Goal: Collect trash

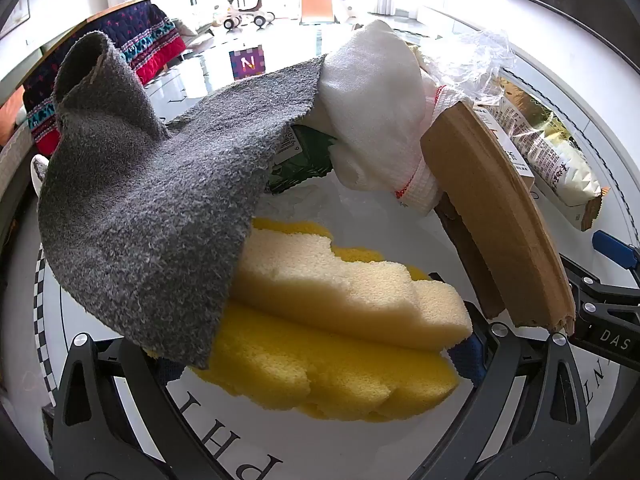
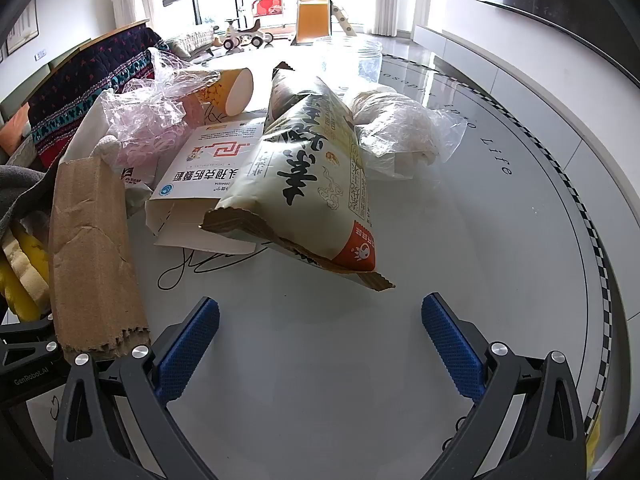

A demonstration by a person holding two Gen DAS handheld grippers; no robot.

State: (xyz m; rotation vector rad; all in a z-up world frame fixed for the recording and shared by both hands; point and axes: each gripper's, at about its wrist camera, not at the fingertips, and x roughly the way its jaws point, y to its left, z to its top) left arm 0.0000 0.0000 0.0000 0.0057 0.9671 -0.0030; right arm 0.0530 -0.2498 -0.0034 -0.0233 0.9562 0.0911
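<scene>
Round white table (image 2: pixel 460 240) with black lettering and a checkered rim, piled with trash. Both tongs angled down at the pile.

Left tongs (image 1: pixel 320 364): spread wide, nothing clamped. Yellow sponge (image 1: pixel 320 384) lying between the arms, with a paler sponge (image 1: pixel 360 292) stacked on top; blue pads mostly hidden behind them, contact not clear. Grey fuzzy cloth (image 1: pixel 152 216) draped over the left side of the sponges, one corner standing up. White cloth (image 1: pixel 380 128) bunched behind, with a red-stitched edge. Green wrapper (image 1: pixel 308 156) tucked under both cloths. Torn cardboard strip (image 1: pixel 500 220) leaning on the right side, ragged end near the right arm. Crumpled clear plastic (image 1: pixel 472 64) and a cream snack bag (image 1: pixel 560 160) further right.

Right tongs (image 2: pixel 320 344): spread wide, empty, blue pads (image 2: pixel 452 348) over bare table. Large cream snack bag (image 2: pixel 320 160) with black characters and an orange corner just ahead, torn end lifted off the table. Flat white box (image 2: pixel 216 160) partly beneath it. Paper cup (image 2: pixel 236 88) on its side behind. Pinkish crumpled plastic (image 2: pixel 144 120) to the left. Clear bag with something pale inside (image 2: pixel 404 128) to the right. Clear jar (image 2: pixel 360 56) at the back. Cardboard strip (image 2: pixel 92 248) at left, sponges and grey cloth at the far left edge. Other tongs' black body at lower left.
</scene>
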